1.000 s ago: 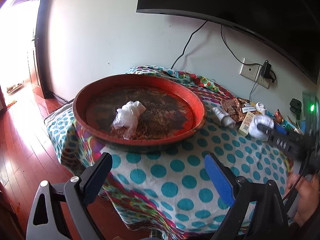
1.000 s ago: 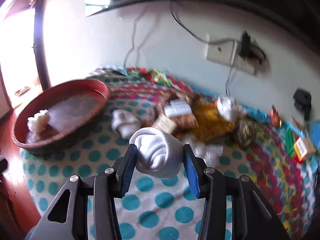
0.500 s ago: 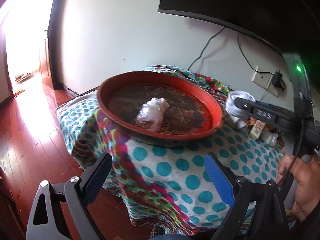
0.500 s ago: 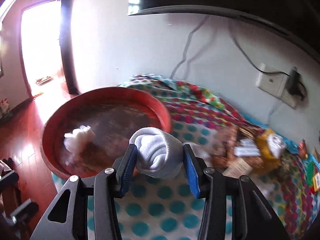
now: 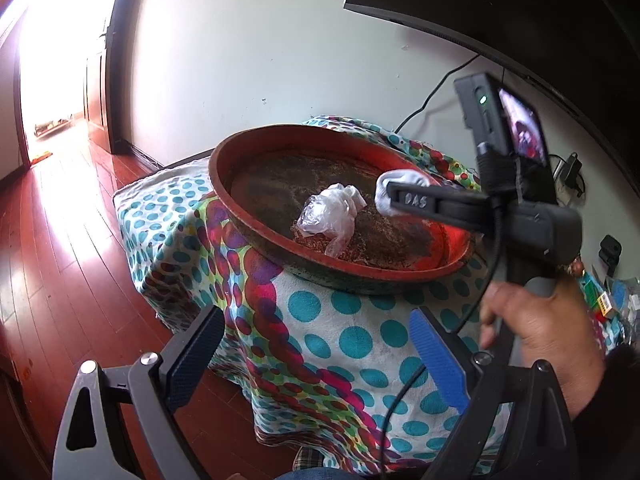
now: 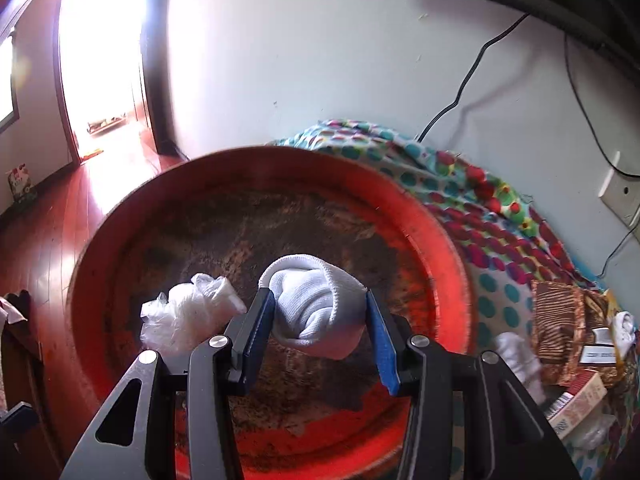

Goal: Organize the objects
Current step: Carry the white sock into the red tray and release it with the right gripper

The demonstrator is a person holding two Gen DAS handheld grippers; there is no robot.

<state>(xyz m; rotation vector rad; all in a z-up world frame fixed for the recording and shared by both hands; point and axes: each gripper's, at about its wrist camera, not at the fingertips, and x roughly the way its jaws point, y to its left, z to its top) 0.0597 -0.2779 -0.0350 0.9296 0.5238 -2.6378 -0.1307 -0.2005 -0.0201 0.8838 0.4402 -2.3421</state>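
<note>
1. Far left, red-brown wooden floor (image 5: 48, 264) runs back to a bright, washed-out doorway (image 6: 100, 60).
2. The left gripper (image 5: 316, 354) hangs low at the near left corner of the table, jaws spread wide with nothing between the blue pads, just off the edge of the polka-dot cloth (image 5: 352, 340) that drapes over the table.
3. On the left end of the table sits the big red basin (image 5: 224, 196), its worn, dark, speckled bottom showing, its rim close to the cloth's left edge.
4. Inside the basin, toward its near left part, lies a crumpled clear plastic bag (image 6: 188, 316); in the left wrist view it sits just left of the incoming gripper.
5. Here is the right gripper (image 6: 320, 330), out over the middle of the basin, jaws pinching a rolled white sock (image 6: 316, 304) from both sides; the sock is held in the air above the basin floor, just right of the bag, and whether it touches the bag I cannot tell.
6. The person's right hand (image 5: 548, 324) grips that tool's handle over the near edge of the table.
7. Right of the basin, along the table's far right part, a second white sock (image 6: 520, 356) lies beside brown striped packets (image 6: 556, 320) and a small box (image 6: 580, 404).
8. On the wall above, a black cable (image 6: 468, 76) and a wall socket (image 6: 620, 192).
</note>
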